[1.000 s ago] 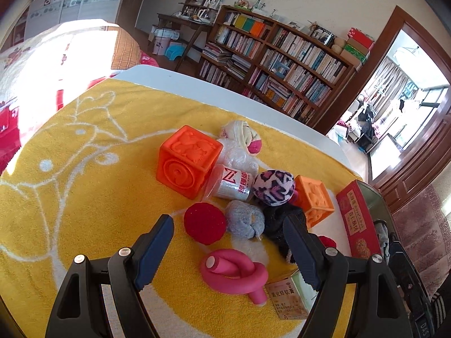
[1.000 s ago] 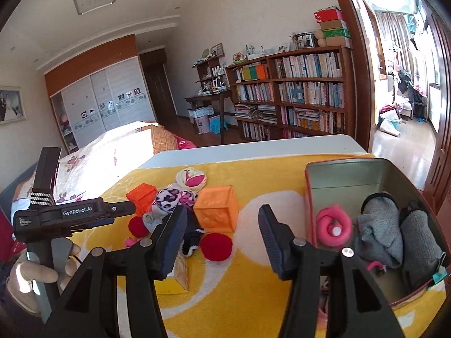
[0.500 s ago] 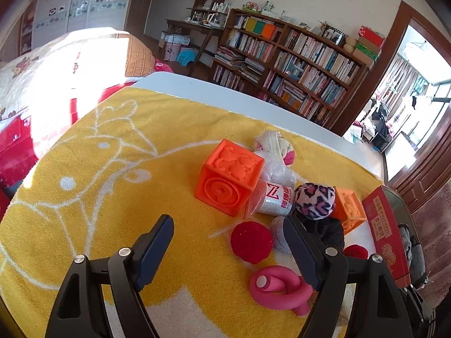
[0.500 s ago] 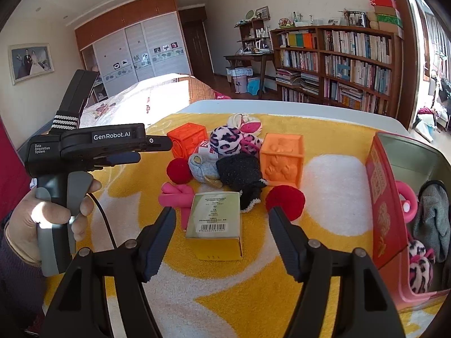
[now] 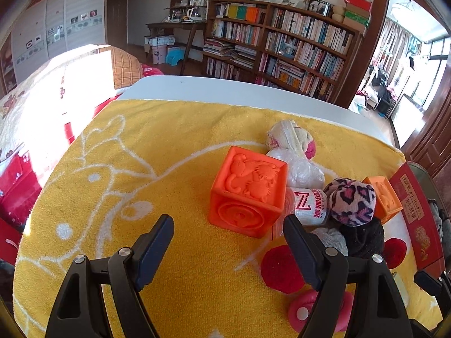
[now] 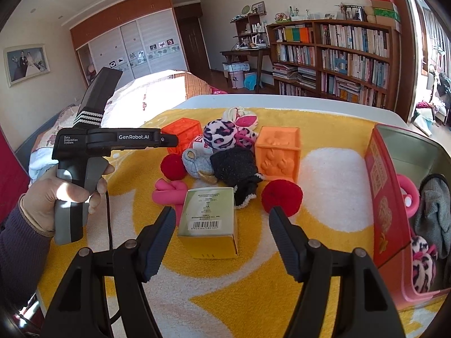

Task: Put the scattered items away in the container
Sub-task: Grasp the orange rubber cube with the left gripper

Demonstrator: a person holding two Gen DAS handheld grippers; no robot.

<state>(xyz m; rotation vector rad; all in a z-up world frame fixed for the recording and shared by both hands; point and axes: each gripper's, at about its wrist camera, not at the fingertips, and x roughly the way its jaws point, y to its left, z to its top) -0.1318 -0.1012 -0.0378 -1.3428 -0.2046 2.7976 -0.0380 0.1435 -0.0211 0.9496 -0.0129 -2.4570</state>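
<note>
The red container (image 6: 386, 197) sits at the yellow towel's (image 6: 332, 169) right edge, partly filled. The right gripper (image 6: 221, 242) hangs open and empty, jaws straddling the small carton (image 6: 208, 219) just ahead, long axis pointing away. The left gripper (image 5: 227, 248), also open and empty, faces the orange cube (image 5: 248, 191).

Toys, socks, carton (image 6: 208, 219) clustered on yellow towel – red tin (image 6: 386, 197) right, seemingly part-filled.
</note>
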